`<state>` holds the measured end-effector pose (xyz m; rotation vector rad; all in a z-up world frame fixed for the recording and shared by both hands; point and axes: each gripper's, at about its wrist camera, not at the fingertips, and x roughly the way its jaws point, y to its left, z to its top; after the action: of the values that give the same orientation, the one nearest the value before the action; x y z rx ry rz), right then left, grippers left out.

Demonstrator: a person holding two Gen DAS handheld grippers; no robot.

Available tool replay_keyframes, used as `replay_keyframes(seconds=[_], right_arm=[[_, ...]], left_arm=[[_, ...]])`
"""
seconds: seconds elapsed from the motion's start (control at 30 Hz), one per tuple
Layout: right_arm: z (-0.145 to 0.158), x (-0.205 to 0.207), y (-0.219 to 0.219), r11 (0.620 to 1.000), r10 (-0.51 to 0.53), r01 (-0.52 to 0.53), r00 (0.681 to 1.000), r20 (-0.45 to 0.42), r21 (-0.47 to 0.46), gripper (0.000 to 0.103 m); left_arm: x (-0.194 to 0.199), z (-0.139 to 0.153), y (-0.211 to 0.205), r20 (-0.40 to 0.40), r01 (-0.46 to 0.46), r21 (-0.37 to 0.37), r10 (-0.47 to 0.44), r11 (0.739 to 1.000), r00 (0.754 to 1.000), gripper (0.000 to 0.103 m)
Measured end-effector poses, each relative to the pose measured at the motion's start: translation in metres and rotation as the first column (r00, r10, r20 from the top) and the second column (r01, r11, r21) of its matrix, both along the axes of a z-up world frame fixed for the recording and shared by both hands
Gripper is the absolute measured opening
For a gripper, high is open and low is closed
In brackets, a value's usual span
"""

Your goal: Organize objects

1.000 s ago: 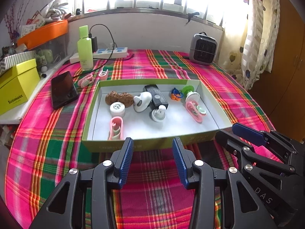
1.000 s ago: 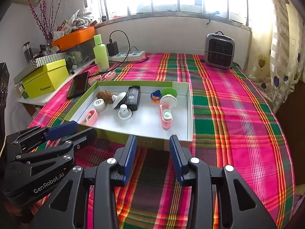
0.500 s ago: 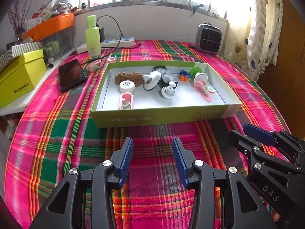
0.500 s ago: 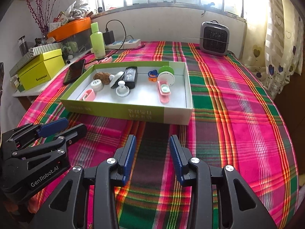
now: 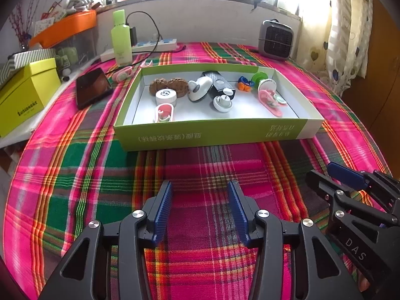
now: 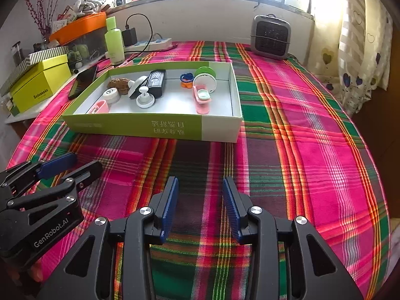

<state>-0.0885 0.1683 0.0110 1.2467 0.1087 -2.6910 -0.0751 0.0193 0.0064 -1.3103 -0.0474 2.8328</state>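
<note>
Both grippers, left gripper and right gripper, have backed away from the box, jaws apart and empty, so sorting seems finished.

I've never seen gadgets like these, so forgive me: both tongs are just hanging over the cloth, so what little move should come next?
Probably bring the left tongs forward toward the small pink item lying outside the green box, beside the phone. Both tongs, right included, are open and empty, and most small items already sit inside the box.
</note>
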Motion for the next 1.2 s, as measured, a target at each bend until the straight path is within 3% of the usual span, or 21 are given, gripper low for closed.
replay_keyframes(seconds=[0.13,0.37,1.2], right_arm=[[-0.0028,-0.0008,0.0012,1.0,-0.007,0.007,1.0,0.02,0.004,0.039],[-0.0044,-0.0007,-0.0018,1.0,0.007,-0.008,1.0,0.024,0.012,0.049],[-0.0042,-0.001,-0.0038,1.0,0.01,-0.01,1.0,0.025,0.013,0.052]], left_arm=[[-0.0005,-0.0001,0.001,0.003,0.002,-0.007,-0.002,1.0,1.0,0.047],[-0.0014,-0.001,0.0064,0.011,0.015,-0.037,-0.015,0.999,1.0,0.053],[-0.0019,-0.0012,0.0076,0.012,0.018,-0.038,-0.018,0.999,1.0,0.056]])
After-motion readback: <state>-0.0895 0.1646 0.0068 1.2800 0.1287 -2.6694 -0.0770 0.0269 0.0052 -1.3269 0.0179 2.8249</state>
